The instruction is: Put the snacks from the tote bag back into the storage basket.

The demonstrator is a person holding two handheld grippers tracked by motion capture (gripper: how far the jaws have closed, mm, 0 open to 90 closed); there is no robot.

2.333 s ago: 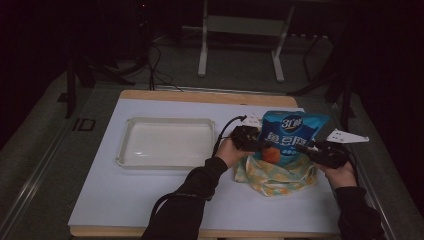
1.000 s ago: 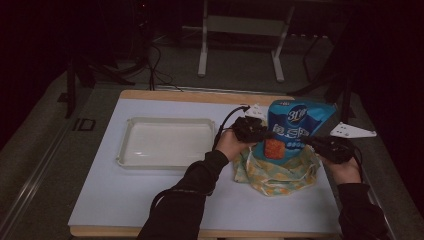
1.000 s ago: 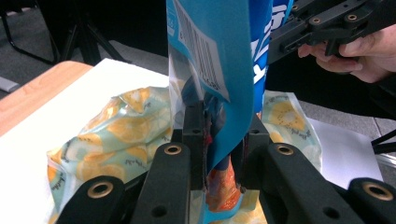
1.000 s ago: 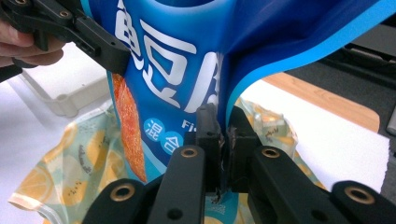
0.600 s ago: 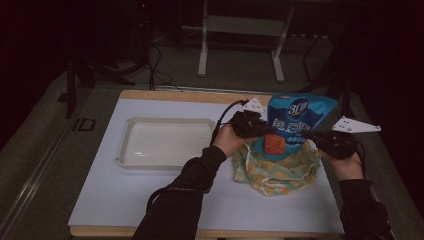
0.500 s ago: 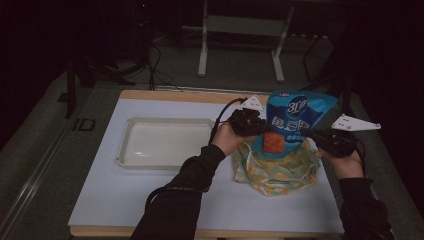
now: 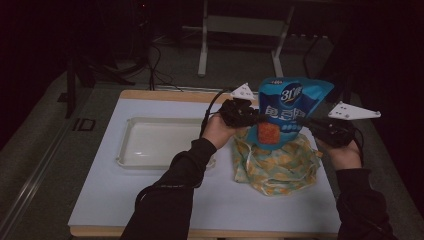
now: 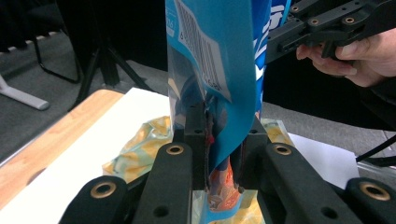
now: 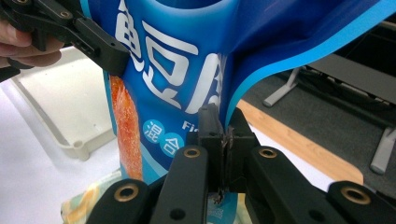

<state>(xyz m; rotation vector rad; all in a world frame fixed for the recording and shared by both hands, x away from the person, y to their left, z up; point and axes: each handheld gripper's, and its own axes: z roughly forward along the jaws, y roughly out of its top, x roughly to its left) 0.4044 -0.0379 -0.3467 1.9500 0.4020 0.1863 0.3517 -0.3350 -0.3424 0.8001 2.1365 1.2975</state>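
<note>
Blue snack bag (image 7: 291,112) hangs pinched at both side edges, one between the jaws of the left gripper (image 8: 223,154), the other between those of the right gripper (image 9: 224,140). It seems lifted clear of the patterned cloth bag (image 7: 275,167) below the jaws; setting it down, perhaps in the white tray (image 7: 131,150), looks left.

Dim lab/studio, white-topped worktable (image 7: 165,200), metal stand legs (image 7: 202,47), floor cables (image 7: 155,65)

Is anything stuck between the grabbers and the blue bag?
Nothing visible. The left gripper pinches one side edge of the blue bag, and the right gripper pinches the other, pads straight on the foil. The bag hangs above the patterned cloth on the table.
</note>
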